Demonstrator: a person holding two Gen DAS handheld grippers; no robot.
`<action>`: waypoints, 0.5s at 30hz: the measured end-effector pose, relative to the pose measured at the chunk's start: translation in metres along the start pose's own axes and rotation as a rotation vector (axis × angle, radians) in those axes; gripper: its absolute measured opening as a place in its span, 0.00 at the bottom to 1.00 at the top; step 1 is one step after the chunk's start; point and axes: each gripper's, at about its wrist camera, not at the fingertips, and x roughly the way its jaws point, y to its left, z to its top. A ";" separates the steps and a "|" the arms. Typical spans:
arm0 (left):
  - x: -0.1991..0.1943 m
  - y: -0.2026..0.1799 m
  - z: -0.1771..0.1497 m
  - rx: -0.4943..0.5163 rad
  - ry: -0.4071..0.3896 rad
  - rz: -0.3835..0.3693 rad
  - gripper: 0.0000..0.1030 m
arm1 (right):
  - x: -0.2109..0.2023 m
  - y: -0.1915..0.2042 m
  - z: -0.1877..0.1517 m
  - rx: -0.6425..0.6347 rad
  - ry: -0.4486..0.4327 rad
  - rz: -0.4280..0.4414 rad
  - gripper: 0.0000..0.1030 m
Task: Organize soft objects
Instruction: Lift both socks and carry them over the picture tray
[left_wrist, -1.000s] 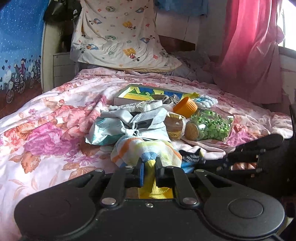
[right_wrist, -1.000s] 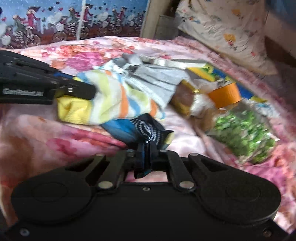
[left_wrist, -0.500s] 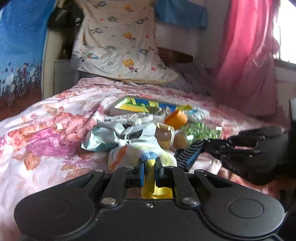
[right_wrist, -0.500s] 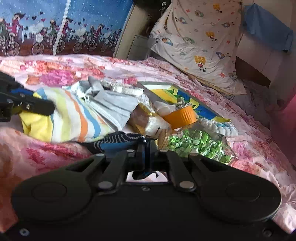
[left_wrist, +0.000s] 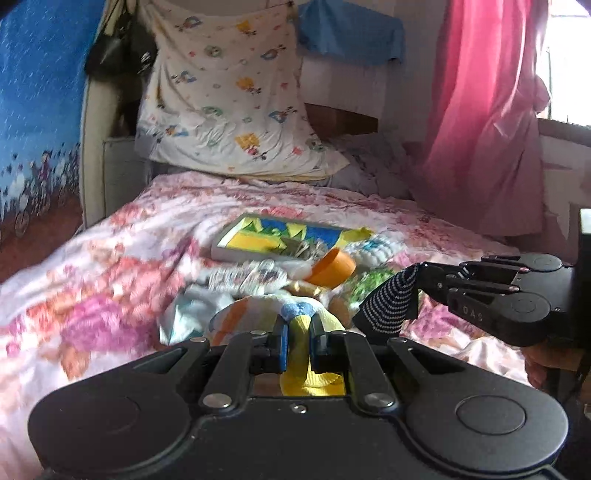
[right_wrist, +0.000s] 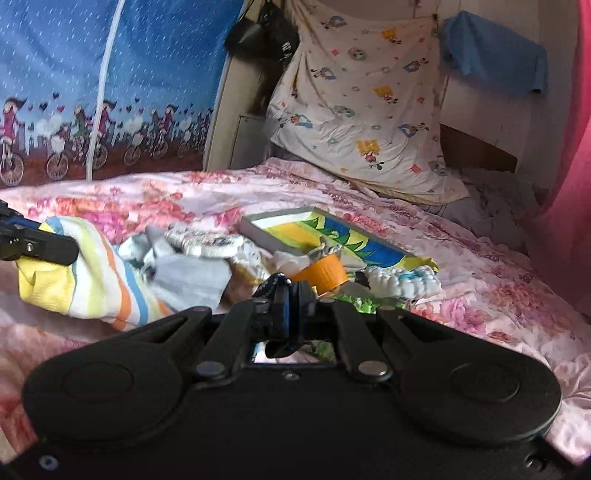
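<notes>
My left gripper (left_wrist: 296, 325) is shut on a pastel striped sock with a yellow toe (left_wrist: 306, 373), lifted just above the flowered bedspread (left_wrist: 110, 295). That striped sock (right_wrist: 92, 277) hangs from the left fingers (right_wrist: 40, 245) in the right wrist view. My right gripper (right_wrist: 289, 295) is shut on a dark dotted sock (right_wrist: 269, 288). From the left wrist view this dark sock (left_wrist: 391, 302) dangles from the right gripper (left_wrist: 424, 275), clear of the bed. A pale blue and white cloth (right_wrist: 188, 277) lies in the pile between them.
On the bed lie a flat picture box (right_wrist: 317, 232), an orange cap (right_wrist: 321, 273), a bag of green pieces (left_wrist: 369, 280), a white knitted piece (right_wrist: 402, 280). A patterned pillow (left_wrist: 229, 96) leans at the headboard. A pink curtain (left_wrist: 487, 122) hangs at the right.
Both grippers have risen, each with its sock. The dark sock came up off the bed and now hangs free; the striped sock has lifted from the pile.
</notes>
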 end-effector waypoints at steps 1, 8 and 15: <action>-0.001 -0.002 0.006 0.005 -0.002 -0.007 0.10 | 0.000 -0.005 0.001 0.011 -0.007 0.000 0.00; 0.011 -0.017 0.040 0.001 0.011 -0.062 0.10 | -0.006 -0.020 0.008 0.069 -0.050 0.011 0.00; 0.045 -0.032 0.073 0.029 0.018 -0.090 0.10 | 0.001 -0.035 0.019 0.146 -0.106 0.030 0.00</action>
